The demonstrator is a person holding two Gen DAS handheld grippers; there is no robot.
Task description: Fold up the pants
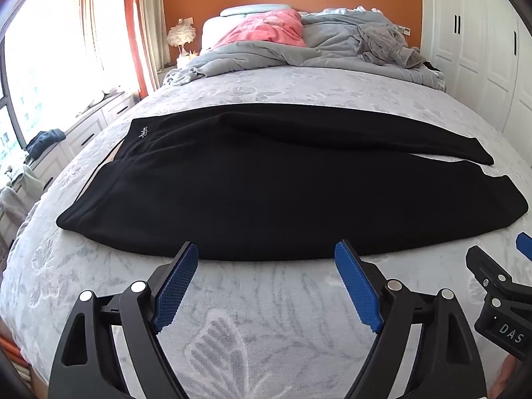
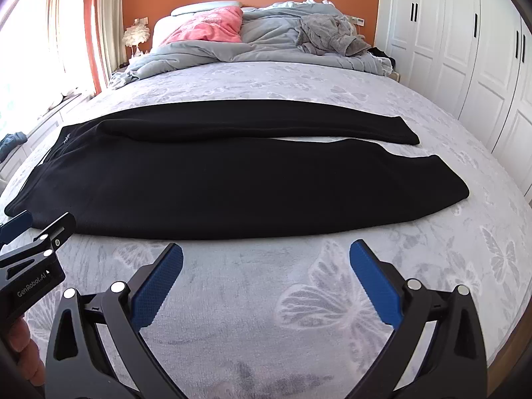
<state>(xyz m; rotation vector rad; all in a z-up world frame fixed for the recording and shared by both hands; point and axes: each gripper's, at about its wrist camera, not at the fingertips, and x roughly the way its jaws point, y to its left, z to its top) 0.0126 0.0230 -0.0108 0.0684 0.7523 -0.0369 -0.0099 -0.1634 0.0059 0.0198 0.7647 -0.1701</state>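
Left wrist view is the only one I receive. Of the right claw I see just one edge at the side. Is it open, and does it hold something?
Observer: The right claw is wide open, and nothing is between its pads.
Operator: Does it touch the pants?
Observer: No. The near edge of the pants lies ahead of its tips, which are over the bedspread.
Operator: What is behind my left claw?
Observer: A hand shows just below the body of the left claw.
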